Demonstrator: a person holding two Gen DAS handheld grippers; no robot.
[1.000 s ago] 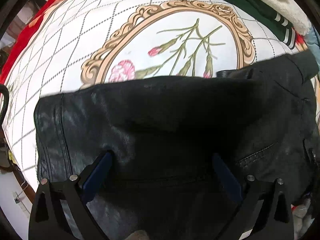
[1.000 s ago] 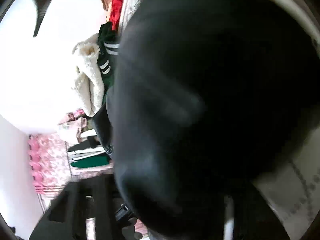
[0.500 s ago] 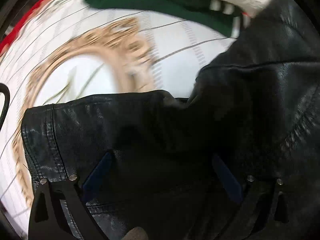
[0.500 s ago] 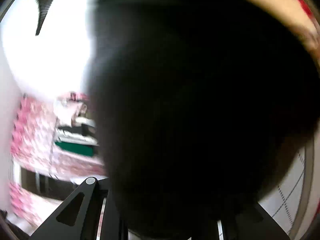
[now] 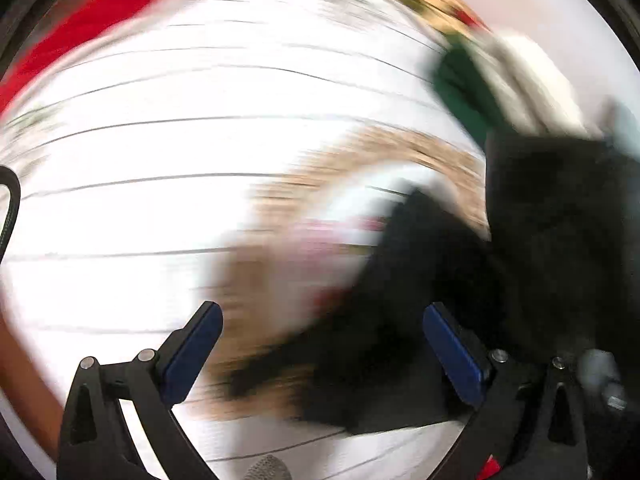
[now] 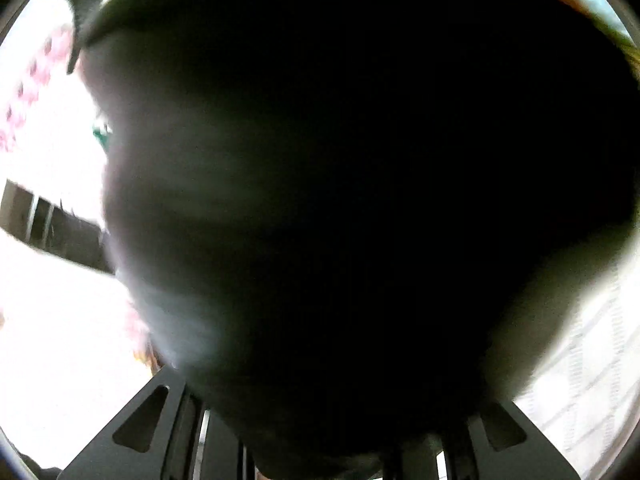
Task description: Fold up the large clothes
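The black leather jacket (image 5: 532,248) lies blurred at the right of the left wrist view, on the white floral bedspread (image 5: 200,140). My left gripper (image 5: 322,354) is open, its blue pads (image 5: 192,350) wide apart, with nothing between them but a black edge of jacket near the right pad. In the right wrist view the black jacket (image 6: 340,200) fills nearly the whole frame, draped over the lens. The fingertips of my right gripper (image 6: 320,456) are hidden under it; only the black finger bases show.
A green garment (image 5: 464,96) and a cream fleece (image 5: 532,80) lie at the bedspread's far right. A red blanket (image 5: 76,36) borders the far left. A pink floral surface (image 6: 28,92) and a bright wall show at the left of the right wrist view.
My left gripper has swung left off the jacket, which covered its fingers before; the view is motion-blurred. The jacket stays draped over my right gripper, which has turned.
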